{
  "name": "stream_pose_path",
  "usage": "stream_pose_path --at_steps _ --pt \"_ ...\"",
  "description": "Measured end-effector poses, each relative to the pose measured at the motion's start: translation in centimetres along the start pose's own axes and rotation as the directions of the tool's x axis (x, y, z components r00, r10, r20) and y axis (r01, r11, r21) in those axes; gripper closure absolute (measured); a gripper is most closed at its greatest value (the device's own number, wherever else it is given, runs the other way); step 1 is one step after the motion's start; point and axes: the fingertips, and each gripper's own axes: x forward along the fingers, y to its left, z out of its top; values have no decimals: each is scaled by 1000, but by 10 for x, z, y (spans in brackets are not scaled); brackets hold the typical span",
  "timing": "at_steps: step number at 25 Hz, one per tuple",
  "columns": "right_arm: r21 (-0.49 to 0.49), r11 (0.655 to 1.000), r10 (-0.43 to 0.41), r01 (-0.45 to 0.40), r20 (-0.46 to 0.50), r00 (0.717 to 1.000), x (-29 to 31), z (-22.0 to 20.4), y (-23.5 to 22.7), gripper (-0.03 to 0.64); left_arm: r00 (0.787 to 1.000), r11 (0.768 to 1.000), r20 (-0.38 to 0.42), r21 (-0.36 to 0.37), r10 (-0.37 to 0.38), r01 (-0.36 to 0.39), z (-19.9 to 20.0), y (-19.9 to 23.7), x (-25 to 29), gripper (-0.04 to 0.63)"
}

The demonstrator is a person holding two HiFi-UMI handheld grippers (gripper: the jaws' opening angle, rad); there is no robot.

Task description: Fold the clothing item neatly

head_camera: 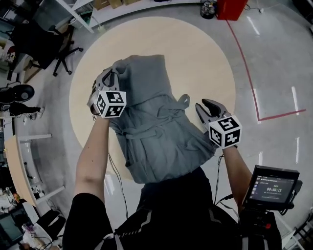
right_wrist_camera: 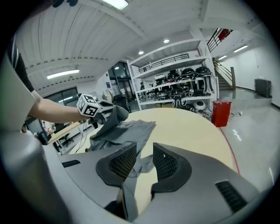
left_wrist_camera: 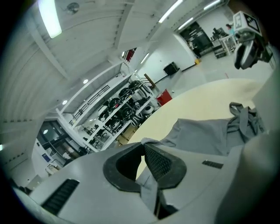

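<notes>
Behind the held-up grey garment (head_camera: 156,127): much of the round surface (head_camera: 205,53), out of sight. In the head view, jaws of the left hand-held gripper (head_camera: 111,78) buried under bunched cloth and the marker cube. Those of the right hand-held gripper (head_camera: 204,105) seen only from behind there. Garment's far side, and how its layers lie: cannot tell. Red box (head_camera: 230,9) and a dark round thing (head_camera: 209,8) beside it, both cut off by the top edge. Print on the small screen (head_camera: 271,188) too small to read. Dark goods on the racks (right_wrist_camera: 188,87) too small to name.
</notes>
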Motion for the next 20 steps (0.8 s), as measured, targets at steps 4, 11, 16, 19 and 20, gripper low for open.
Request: stream_pose_path --at_steps 4,11,16,19,20 --pt "-9 1000 10 -10 -4 1000 0 7 -6 518 1000 999 -11 26 -25 25 17 -28 9 572" --pt "-210 966 143 -150 -49 989 63 54 138 518 990 997 -118 7 74 -73 -117 25 -72 572" --pt "-184 971 145 -152 -54 988 61 46 133 518 988 990 -157 138 9 13 -112 -27 -66 571" --pt "-185 971 147 -155 -54 988 61 45 133 518 987 978 -161 204 -16 49 -110 -45 -64 571" --pt "-185 971 146 -154 -53 988 61 44 133 518 987 973 -159 225 -20 56 -109 -49 -64 571"
